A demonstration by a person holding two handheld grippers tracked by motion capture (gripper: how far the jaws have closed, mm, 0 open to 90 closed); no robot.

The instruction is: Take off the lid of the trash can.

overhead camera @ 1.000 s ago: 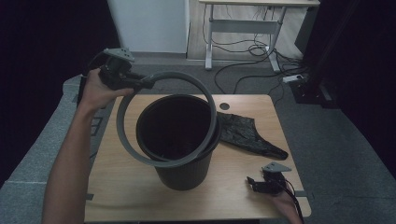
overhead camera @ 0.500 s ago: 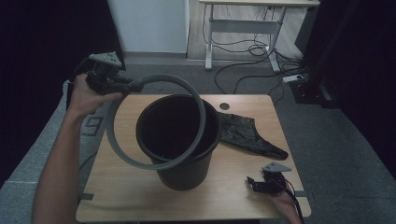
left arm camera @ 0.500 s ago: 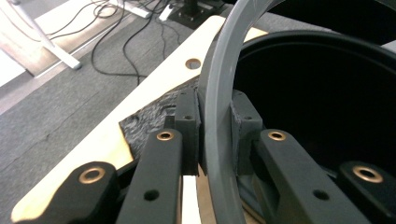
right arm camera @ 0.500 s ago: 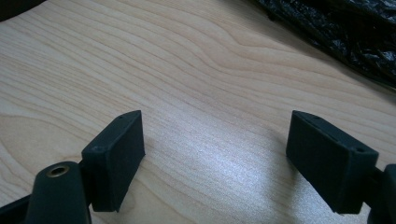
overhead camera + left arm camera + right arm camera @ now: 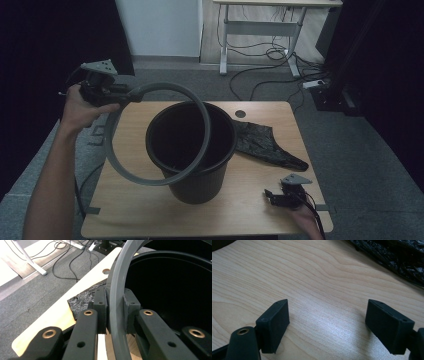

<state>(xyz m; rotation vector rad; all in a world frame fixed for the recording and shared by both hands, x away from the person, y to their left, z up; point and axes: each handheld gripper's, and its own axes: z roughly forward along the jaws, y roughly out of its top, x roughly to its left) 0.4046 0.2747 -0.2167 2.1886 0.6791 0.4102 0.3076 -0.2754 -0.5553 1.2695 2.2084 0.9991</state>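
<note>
In the upper left of the high view, the left tongs [image 5: 131, 93] pinch a big grey plastic ring [image 5: 200, 125] by its edge. The ring hangs tilted, one side dipping over the mouth of the round black plastic bin [image 5: 192, 186] in the middle of the wooden desk [image 5: 125, 210], likely so it can go on or come off the rim. The right tongs [image 5: 270, 196] rest wide apart and empty at the lower right, waiting. A crumpled black plastic bag [image 5: 265, 145] lies beside the bin. The bin's inside is too dark to see.
</note>
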